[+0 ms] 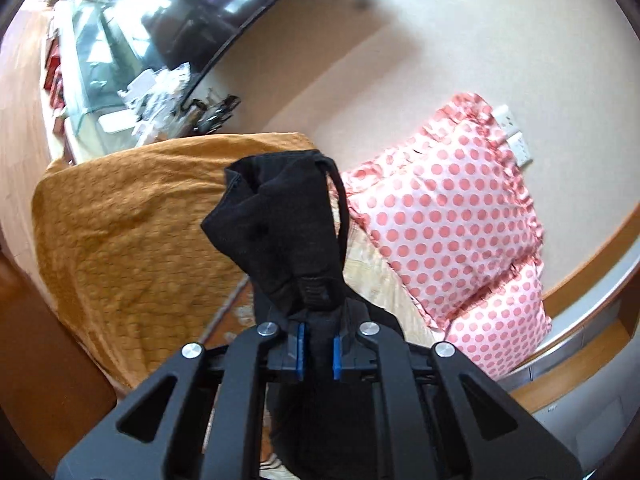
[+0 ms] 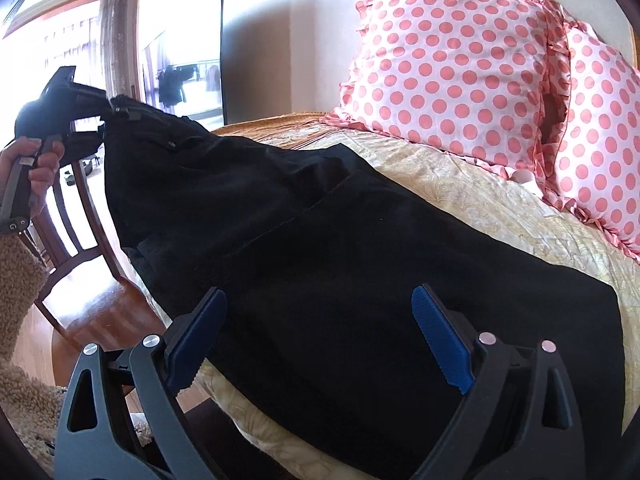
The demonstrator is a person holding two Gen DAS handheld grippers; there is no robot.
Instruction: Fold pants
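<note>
Black pants (image 2: pixel 320 248) lie across the cream bedspread (image 2: pixel 500 208), one end lifted at the left. My left gripper (image 1: pixel 318 350) is shut on a bunched end of the pants (image 1: pixel 280 232) and holds it up in the air. That gripper also shows at the far left of the right wrist view (image 2: pixel 100 116), pinching the raised end by a zipper. My right gripper (image 2: pixel 320 340) is open, its blue pads (image 2: pixel 438 340) spread wide just above the flat part of the pants, holding nothing.
Two pink polka-dot pillows (image 2: pixel 452 68) lean on the wall at the bed's head. An orange blanket (image 1: pixel 132 236) covers the far part of the bed. A dark wooden chair (image 2: pixel 80 216) stands on the wood floor beside the bed's left edge.
</note>
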